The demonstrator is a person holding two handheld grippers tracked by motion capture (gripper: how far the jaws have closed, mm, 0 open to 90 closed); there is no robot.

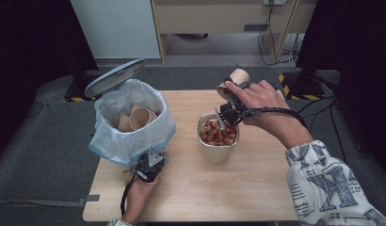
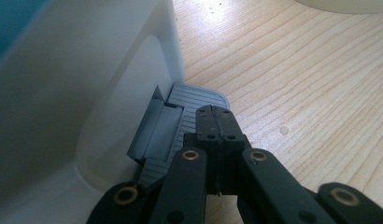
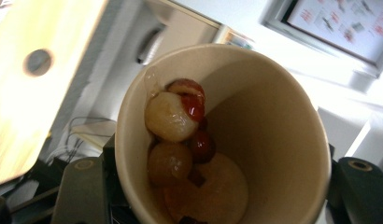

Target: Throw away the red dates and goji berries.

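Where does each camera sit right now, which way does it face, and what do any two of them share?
High view: above the person's side, facing forward and down on the table; both forearms and hands show.
Left gripper view: rides the left gripper, facing its shut jaws over the bin's grey pedal.
Right gripper view: rides the right gripper, facing into the held paper cup with fruit pieces.
Shared: that paper cup also shows in the high view; the white bin shows in high and left gripper views.

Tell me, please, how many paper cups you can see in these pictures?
3 clearly: one paper cup held tilted in the right gripper above the bowl, and two cups lying in the lined bin. More may be hidden among them.
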